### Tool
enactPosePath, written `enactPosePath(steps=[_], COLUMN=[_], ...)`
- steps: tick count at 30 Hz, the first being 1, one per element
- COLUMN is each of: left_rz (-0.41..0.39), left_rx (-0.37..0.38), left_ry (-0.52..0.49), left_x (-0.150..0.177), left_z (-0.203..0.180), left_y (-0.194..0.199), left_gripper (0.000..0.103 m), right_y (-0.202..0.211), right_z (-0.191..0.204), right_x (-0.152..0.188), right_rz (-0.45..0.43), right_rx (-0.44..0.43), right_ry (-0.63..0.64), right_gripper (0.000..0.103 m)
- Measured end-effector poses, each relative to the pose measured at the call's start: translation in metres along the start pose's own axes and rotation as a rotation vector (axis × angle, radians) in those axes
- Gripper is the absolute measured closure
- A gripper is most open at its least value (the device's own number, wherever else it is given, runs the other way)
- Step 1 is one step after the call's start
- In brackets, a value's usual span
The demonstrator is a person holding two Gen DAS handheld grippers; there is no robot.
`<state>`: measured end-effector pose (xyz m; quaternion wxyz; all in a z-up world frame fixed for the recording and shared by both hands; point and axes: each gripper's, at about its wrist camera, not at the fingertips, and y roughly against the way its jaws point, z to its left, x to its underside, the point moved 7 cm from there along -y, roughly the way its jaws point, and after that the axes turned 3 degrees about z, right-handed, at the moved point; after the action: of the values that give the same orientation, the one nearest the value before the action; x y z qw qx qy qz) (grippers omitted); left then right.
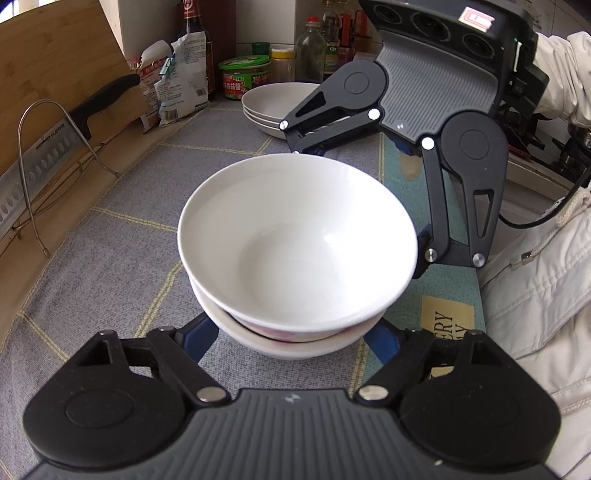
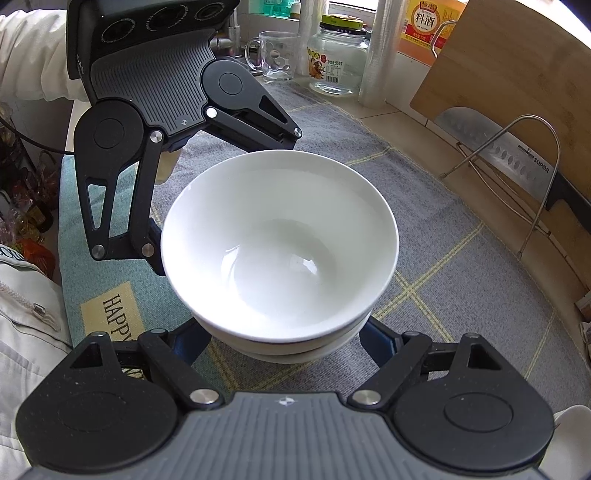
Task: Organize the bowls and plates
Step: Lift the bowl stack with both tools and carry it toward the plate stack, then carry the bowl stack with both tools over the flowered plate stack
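Both tools reach for one stack of bowls. Left tool (image 1: 295,332) has its jaws partly open around the bottom bowl (image 1: 288,345); whether they press it is hidden. Right tool (image 2: 284,332) is the same. A white bowl (image 1: 297,236) sits on top. More plates (image 1: 275,105) lie beyond on the surface (image 1: 110,258).

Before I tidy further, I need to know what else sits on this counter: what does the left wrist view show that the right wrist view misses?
Only the left wrist view: two stacked plates, a green-lidded jar, sauce bottles and a snack bag.
Only the right wrist view: a glass mug, a large glass jar and a cooking wine bottle.
Both: the stacked white bowls on the grey cloth, a cleaver in a wire rack, and a wooden cutting board.
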<state>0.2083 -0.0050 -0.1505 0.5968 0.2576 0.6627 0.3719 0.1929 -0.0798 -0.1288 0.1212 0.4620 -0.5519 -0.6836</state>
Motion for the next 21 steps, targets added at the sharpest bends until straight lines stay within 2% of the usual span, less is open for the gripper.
enactPosePath(steps=[13,21], left_rz=[0.011,0.013], left_rx=[0.011,-0.01], left_ry=[0.03,0.037], left_x=[-0.005,-0.027], left_z=[-0.012,-0.025], left_y=[0.0,-0.002], left_gripper=[0.019,0.019], right_y=[0.008,0.029], right_z=[0.002,-0.002], right_x=[0.005,0.015], right_rz=[0.015,0.022], right_rx=[-0.023,-0.036], right_ry=[-0.009,-0.008], right_gripper=[0.013,0.013])
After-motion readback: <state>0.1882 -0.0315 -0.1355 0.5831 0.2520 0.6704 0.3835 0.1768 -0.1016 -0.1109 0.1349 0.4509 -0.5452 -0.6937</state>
